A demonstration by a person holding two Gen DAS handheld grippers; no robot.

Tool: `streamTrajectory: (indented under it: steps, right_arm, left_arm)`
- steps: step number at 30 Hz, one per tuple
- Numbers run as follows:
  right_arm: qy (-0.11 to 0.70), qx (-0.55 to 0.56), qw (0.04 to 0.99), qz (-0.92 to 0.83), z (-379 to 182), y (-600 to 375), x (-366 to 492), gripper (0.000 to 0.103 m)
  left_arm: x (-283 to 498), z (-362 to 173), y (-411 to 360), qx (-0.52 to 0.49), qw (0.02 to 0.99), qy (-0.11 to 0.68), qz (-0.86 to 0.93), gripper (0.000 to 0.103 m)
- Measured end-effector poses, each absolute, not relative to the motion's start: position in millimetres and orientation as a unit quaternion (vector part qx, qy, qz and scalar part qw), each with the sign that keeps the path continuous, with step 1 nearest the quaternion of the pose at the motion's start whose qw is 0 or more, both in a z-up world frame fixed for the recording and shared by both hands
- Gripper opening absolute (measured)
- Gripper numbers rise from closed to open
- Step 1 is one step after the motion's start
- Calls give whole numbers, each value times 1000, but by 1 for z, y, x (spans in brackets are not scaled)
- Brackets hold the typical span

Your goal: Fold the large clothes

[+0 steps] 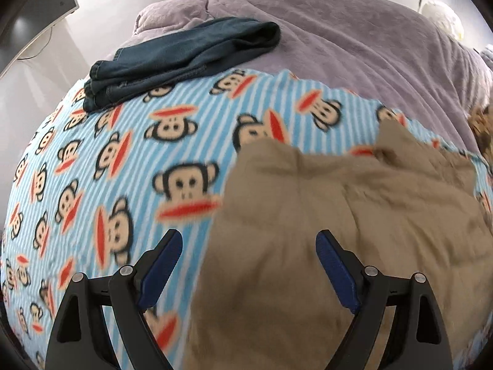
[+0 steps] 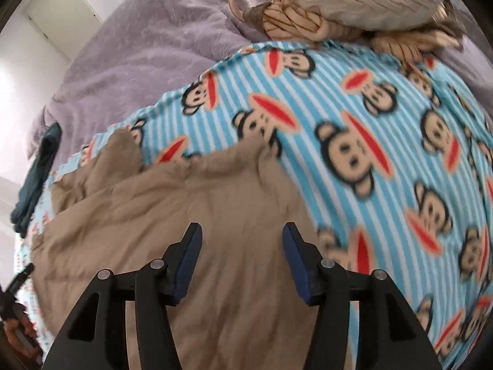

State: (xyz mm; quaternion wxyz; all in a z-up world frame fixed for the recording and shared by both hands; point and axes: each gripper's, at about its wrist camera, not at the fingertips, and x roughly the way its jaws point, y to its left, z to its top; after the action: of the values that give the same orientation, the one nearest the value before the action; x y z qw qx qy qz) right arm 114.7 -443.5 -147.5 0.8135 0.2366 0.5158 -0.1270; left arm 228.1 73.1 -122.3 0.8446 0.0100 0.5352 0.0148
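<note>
- On the bed, a tan garment (image 1: pixel 323 215) is lying bunched on a blue monkey-print blanket (image 1: pixel 107 169), probably so it can be smoothed and folded.
- Both the left gripper (image 1: pixel 249 240) and the right gripper (image 2: pixel 242 231) are hovering over it, fingers apart, gripping nothing.
- Folded jeans (image 1: pixel 172 58) are resting near the blanket's far edge, seemingly finished.
- A purple bedspread (image 1: pixel 354 40) is covering the bed beneath, with white walls beyond.

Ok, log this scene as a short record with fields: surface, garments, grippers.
surface: blue striped monkey-print fleece blanket over a lilac plush bedspread
garment in work: tan cotton garment, lying rumpled on the blanket
other garment: folded dark blue denim jeans, at the blanket's far edge
left gripper: open, empty, above the tan garment's edge
right gripper: open, empty, above the tan garment
</note>
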Motion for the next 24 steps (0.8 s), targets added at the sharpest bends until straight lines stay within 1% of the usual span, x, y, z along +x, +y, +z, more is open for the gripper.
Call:
streamTrajectory:
  steps: [3,6,7,9,18,19,20,21,24]
  right_arm:
    - [521,261,803,-122,-146,-432,86,66]
    - [525,276,796,-118,-142,-419,58,68]
    - [528,281,793,-114,-141,-414,49,73]
    - [532,289,788,-109,-141,-408,37,76]
    - [549,315,768,-98,-141,-382,-9,81]
    - [550,316,767,-97,-141,-380,-12,81]
    - [550,317,767,-97,-141,-377,-15,82]
    - [550,319,766,-97,-140,-375,-18,82]
    - [551,326,763,-96,-140,-370,-26,82]
  left_arm:
    - [200,-119,69,13,838,545,9,89]
    - [174,-117,61,18,832,555,2,89]
    - [167,-117,58,19,829,558,-2,89]
    - [154,-114,54,20,827,562,-6,89]
    - [115,-105,47,0,822,570,-17,90]
    - [112,-104,47,-2,821,571,-17,91]
    - [111,-105,48,-3,819,574,-18,98]
    - [107,-104,48,-5,818,575,-17,103]
    - [100,-105,47,-5,814,580,-23,103]
